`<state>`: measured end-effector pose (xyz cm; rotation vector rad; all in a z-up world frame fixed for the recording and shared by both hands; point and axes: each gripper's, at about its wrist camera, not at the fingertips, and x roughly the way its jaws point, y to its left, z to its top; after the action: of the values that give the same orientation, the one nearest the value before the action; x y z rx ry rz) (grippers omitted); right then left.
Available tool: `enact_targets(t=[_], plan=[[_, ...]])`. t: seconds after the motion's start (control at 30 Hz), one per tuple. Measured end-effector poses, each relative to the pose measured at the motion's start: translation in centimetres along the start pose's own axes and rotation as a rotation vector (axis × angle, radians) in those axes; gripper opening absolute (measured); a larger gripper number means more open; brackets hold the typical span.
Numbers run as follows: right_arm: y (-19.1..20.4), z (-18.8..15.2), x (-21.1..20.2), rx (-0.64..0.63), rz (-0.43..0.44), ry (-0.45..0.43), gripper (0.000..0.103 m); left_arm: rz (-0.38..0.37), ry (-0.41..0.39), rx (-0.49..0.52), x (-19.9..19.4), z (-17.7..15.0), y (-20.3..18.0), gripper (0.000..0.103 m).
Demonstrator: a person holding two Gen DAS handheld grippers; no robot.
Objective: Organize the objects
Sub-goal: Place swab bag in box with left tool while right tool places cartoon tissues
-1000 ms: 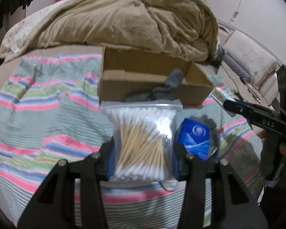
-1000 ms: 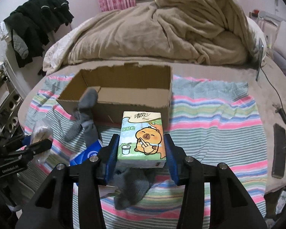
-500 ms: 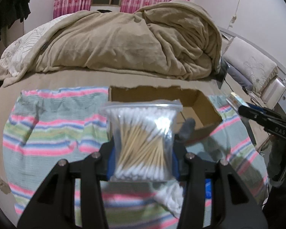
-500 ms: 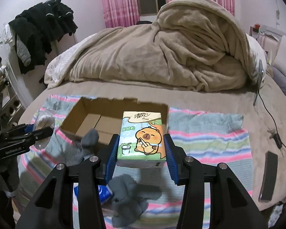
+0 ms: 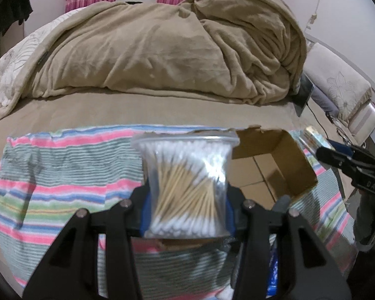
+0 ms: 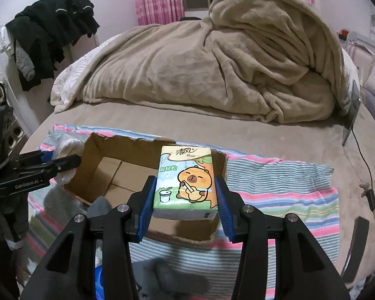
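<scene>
My left gripper (image 5: pixel 186 215) is shut on a clear bag of cotton swabs (image 5: pixel 186 187) and holds it in the air over the left end of an open cardboard box (image 5: pixel 295 165). My right gripper (image 6: pixel 186 200) is shut on a green tissue pack with a cartoon capybara (image 6: pixel 186 180), held above the right part of the same box (image 6: pixel 107 172). The box looks empty inside. A grey sock (image 6: pixel 99 206) hangs over its near wall. The left gripper also shows in the right wrist view (image 6: pixel 69 161), and the right gripper shows in the left wrist view (image 5: pixel 322 151).
The box sits on a striped cloth (image 6: pixel 275 190) on a bed. A heaped beige blanket (image 6: pixel 225 57) lies behind it. A blue packet (image 5: pixel 272 272) and another grey sock (image 6: pixel 177 275) lie on the cloth near me. A cable (image 6: pixel 362 160) and a dark flat object (image 6: pixel 357 240) lie to the right.
Both grippers have risen with their loads and moved forward over the box. The box, blue packet and socks now sit lower in both views.
</scene>
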<state>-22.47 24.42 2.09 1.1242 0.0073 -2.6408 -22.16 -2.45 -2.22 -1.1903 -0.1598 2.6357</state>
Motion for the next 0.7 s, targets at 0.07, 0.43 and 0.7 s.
enact_targets(t=[0.07, 0.43, 0.7], plan=[[-0.3, 0.0, 0.6, 0.007, -0.004, 0.01, 0.048, 0.011, 0.007, 0.022, 0.7, 0.2, -0.3, 0.046], [-1.1, -0.6, 3.4, 0.033, -0.001, 0.048, 0.049, 0.031, 0.07, 0.033, 3.0, -0.1, -0.7, 0.064], [-0.7, -1.1, 1.6, 0.036, 0.009, 0.024, 0.066, 0.019, 0.038, 0.025, 0.6, -0.7, -1.5, 0.081]])
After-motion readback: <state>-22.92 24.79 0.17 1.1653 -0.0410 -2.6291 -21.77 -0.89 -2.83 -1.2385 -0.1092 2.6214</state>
